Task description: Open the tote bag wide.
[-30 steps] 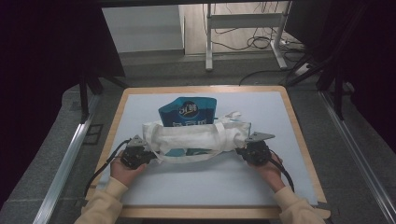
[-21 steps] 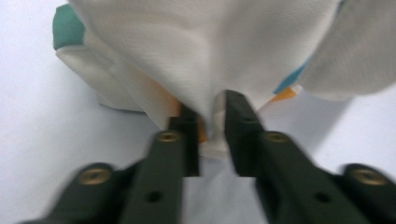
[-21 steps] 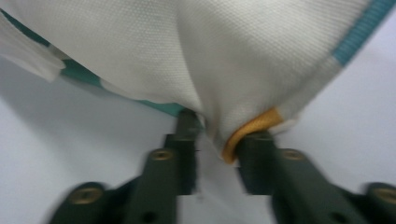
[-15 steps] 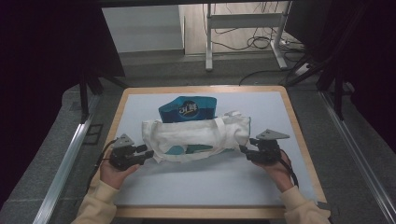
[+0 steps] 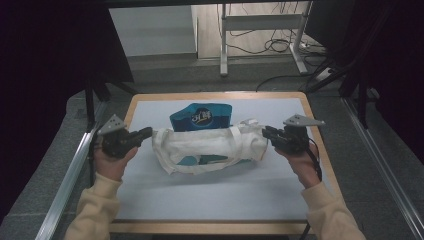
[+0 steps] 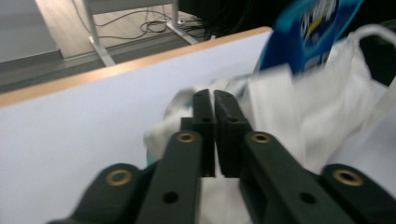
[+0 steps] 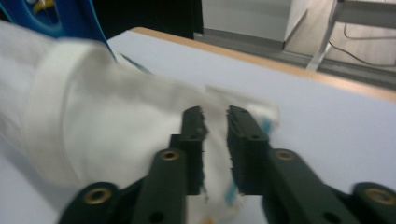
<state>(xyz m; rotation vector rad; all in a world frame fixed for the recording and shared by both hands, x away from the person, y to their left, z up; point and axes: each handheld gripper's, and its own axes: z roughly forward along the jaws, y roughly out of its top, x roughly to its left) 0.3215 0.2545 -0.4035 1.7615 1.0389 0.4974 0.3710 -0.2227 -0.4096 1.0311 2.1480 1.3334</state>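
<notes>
A cream-white cloth tote bag (image 5: 210,148) lies on its side near the middle of the pale grey table top with a light wooden rim (image 5: 215,195); its long axis runs across the table, from my left gripper (image 5: 142,134) to my right gripper (image 5: 266,132), and it sags a little lower at my left end. Standing just behind it and touching its far edge is a blue foil snack pouch with white lettering (image 5: 201,115), upright, its printed face turned toward me; its lower part is hidden behind the bag.

My left gripper sits just off the bag's left end — in the left gripper view its jaws are nearly together, only a thin slit between the pads, with nothing I can see between them; the cloth lies beyond and below the tips. My right gripper is at the bag's right end; in the right gripper view its jaws stand a narrow way apart, with white cloth showing in the gap and under the tips; whether the pads actually pinch the fabric I cannot tell, since that view is blurred.

Blue-green patches show through the bag's lower front in the high view; I cannot make out whether they are print or something inside. A strap loop (image 5: 248,122) rises at the bag's far right corner. Both gripper views blur the bag's edges, and the pouch is cut off at the top of each.
</notes>
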